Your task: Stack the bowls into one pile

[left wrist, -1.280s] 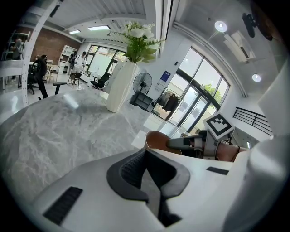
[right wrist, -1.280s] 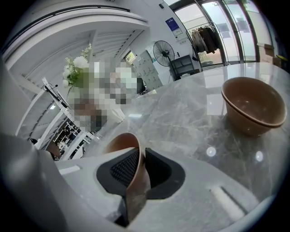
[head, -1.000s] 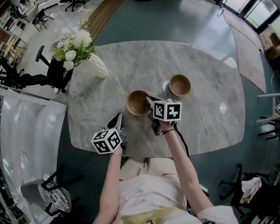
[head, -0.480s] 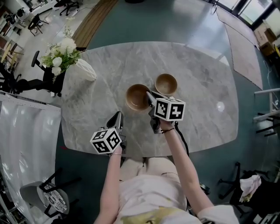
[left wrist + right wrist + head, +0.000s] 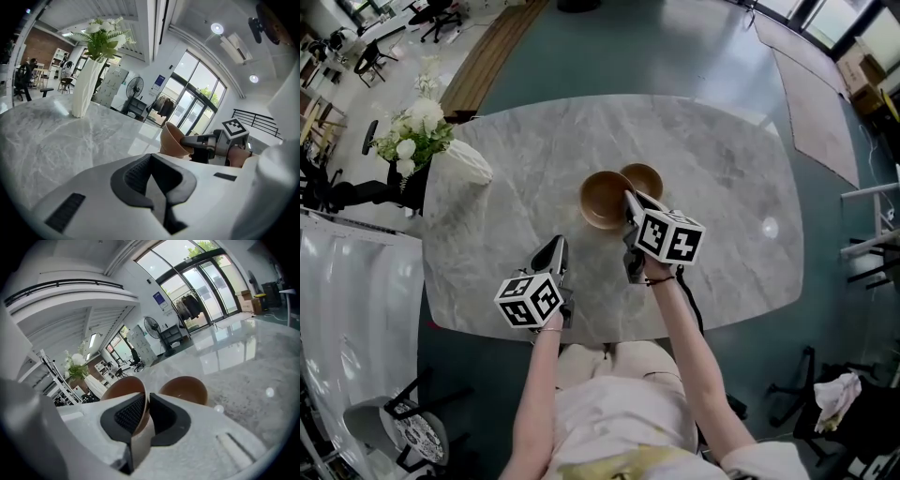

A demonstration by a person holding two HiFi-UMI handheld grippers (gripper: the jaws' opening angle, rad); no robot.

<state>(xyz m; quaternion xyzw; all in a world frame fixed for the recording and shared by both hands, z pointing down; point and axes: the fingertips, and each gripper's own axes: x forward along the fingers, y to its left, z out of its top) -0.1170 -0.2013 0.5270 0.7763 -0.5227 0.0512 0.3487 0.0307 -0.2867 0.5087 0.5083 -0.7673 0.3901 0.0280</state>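
Observation:
Two brown bowls are on a grey marble table. My right gripper is shut on the near rim of the larger bowl and holds it lifted and tilted. In the right gripper view one pad sits inside that held bowl and one outside, at the right gripper's jaws. The second bowl rests on the table just beyond and to the right, its edge overlapped by the held one; the right gripper view shows this second bowl close ahead. My left gripper hovers near the front edge, shut and empty, its pads together.
A white ribbed vase with white flowers stands at the table's left end. The left gripper view shows this vase far left and the held bowl ahead. Office chairs and floor surround the table.
The right gripper has carried its bowl up and rightward until it overlaps the second bowl. The left gripper has risen slightly and stays shut.

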